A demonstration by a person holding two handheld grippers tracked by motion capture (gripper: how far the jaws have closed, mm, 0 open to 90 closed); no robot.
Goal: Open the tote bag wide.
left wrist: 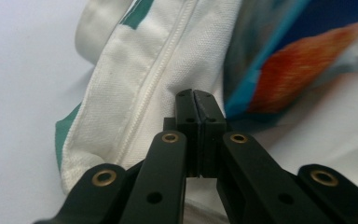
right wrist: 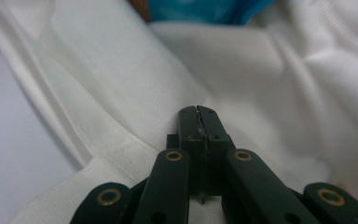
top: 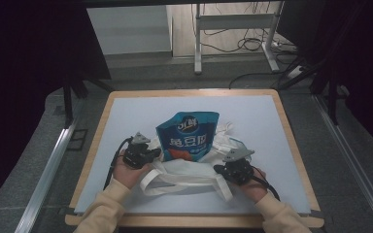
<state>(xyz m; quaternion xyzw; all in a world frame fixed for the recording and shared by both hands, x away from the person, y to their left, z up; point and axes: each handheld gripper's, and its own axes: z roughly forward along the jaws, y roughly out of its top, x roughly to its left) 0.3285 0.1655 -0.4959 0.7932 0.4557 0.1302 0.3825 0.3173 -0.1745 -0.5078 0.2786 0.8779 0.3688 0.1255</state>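
Observation:
A white cloth tote bag [top: 184, 170] lies on the white table mat [top: 126, 116], its handle loops trailing toward the front edge. A blue snack bag [top: 188, 136] with orange print sticks out of its far opening. My left gripper [top: 156, 153] is at the tote's left rim, and my right gripper [top: 218, 169] is at its right rim. In the left gripper view the jaws [left wrist: 194, 95] are shut on the tote's cloth [left wrist: 135, 79] beside the snack bag's corner [left wrist: 307, 56]. In the right gripper view the jaws [right wrist: 197, 111] are shut on a fold of the tote [right wrist: 121, 70], with the snack bag [right wrist: 200, 9] beyond.
The mat sits on a wooden table top [top: 104, 116] with bare mat behind and to both sides of the bag. Behind the table stands a metal frame [top: 198, 43] with cables [top: 252, 43] on the floor. Metal rails [top: 48, 170] run along both sides.

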